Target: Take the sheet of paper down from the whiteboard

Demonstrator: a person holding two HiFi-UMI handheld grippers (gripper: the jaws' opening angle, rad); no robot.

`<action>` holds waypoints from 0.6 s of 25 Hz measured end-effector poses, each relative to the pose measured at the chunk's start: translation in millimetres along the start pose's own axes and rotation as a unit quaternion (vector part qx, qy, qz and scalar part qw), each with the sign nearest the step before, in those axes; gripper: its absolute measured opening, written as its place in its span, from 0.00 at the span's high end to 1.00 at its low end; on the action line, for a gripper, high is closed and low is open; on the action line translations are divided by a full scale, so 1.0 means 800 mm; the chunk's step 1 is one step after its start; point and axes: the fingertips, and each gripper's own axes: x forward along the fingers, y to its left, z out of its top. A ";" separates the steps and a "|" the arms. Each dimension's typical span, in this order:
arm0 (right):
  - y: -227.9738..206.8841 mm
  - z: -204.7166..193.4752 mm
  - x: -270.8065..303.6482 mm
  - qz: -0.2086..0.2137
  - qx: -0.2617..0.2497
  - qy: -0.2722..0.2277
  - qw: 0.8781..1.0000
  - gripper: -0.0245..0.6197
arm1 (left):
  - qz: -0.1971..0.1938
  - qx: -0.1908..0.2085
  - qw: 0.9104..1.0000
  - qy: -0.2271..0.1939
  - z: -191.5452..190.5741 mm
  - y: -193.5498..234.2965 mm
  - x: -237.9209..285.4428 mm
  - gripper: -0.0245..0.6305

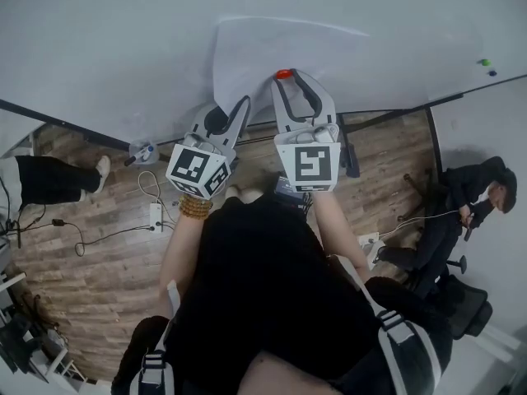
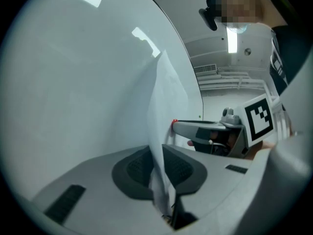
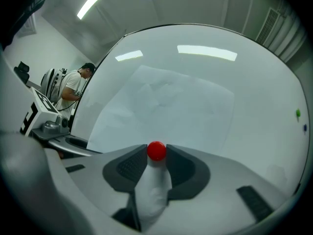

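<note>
A white sheet of paper (image 1: 247,56) hangs on the whiteboard (image 1: 123,39). My left gripper (image 1: 239,105) is at its lower left edge. In the left gripper view the paper (image 2: 168,97) runs edge-on between the pads, and the gripper (image 2: 159,168) is shut on it. My right gripper (image 1: 284,76) is over the sheet's lower middle, shut on a round red magnet (image 1: 283,74). In the right gripper view the magnet (image 3: 156,151) sits at the tips, a white fold runs back between the jaws, and the sheet (image 3: 166,106) spreads flat beyond.
A green magnet (image 1: 485,62) and a blue one (image 1: 492,72) stick to the board's right edge. A seated person (image 1: 478,188) and an office chair (image 1: 461,303) are at the right. Someone's legs (image 1: 49,175) show at the left. A power strip (image 1: 156,216) with cables lies on the wooden floor.
</note>
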 end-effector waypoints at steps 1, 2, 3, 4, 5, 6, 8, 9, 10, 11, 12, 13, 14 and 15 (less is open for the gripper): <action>0.000 0.000 0.000 0.000 0.000 0.000 1.000 0.78 | 0.001 -0.002 1.000 -0.001 0.001 0.000 0.001 0.89; 0.000 0.000 0.000 0.000 0.000 0.000 1.000 0.78 | 0.001 -0.004 1.000 -0.002 0.001 -0.001 0.001 0.90; -0.001 0.000 -0.001 0.000 0.000 0.000 1.000 0.78 | 0.001 -0.006 1.000 -0.002 0.001 -0.002 0.002 0.91; -0.001 0.000 -0.001 -0.001 0.000 0.000 1.000 0.78 | 0.001 -0.007 1.000 -0.002 0.002 -0.003 0.003 0.92; -0.001 0.000 -0.001 -0.002 -0.001 -0.001 1.000 0.78 | 0.002 -0.007 1.000 -0.001 0.002 -0.003 0.003 0.93; -0.001 0.000 0.000 -0.002 -0.001 -0.001 1.000 0.78 | 0.003 -0.008 1.000 -0.001 0.002 -0.003 0.004 0.93; -0.001 0.001 0.001 -0.004 -0.004 0.000 1.000 0.78 | 0.006 -0.012 1.000 -0.001 0.003 -0.001 0.005 0.94; -0.001 0.001 0.001 -0.005 -0.005 0.000 1.000 0.78 | 0.008 -0.015 1.000 -0.002 0.003 0.000 0.006 0.94; -0.001 0.000 0.001 -0.005 -0.006 0.000 1.000 0.78 | 0.011 -0.018 1.000 -0.002 0.002 0.001 0.007 0.94; 0.000 0.000 0.001 -0.006 -0.007 0.000 1.000 0.78 | 0.013 -0.022 1.000 -0.002 0.002 0.002 0.007 0.94; 0.000 0.000 0.000 -0.006 -0.007 0.000 1.000 0.78 | 0.015 -0.026 1.000 -0.003 0.002 0.003 0.007 0.94; 0.000 0.000 -0.001 -0.006 -0.007 0.001 1.000 0.78 | 0.017 -0.030 0.999 -0.003 0.002 0.003 0.007 0.94; 0.000 0.001 -0.002 -0.006 -0.007 0.001 1.000 0.78 | 0.019 -0.032 0.999 -0.003 0.002 0.004 0.007 0.94; 0.000 0.001 -0.002 -0.005 -0.007 0.001 1.000 0.78 | 0.021 -0.034 0.999 -0.003 0.003 0.004 0.007 0.94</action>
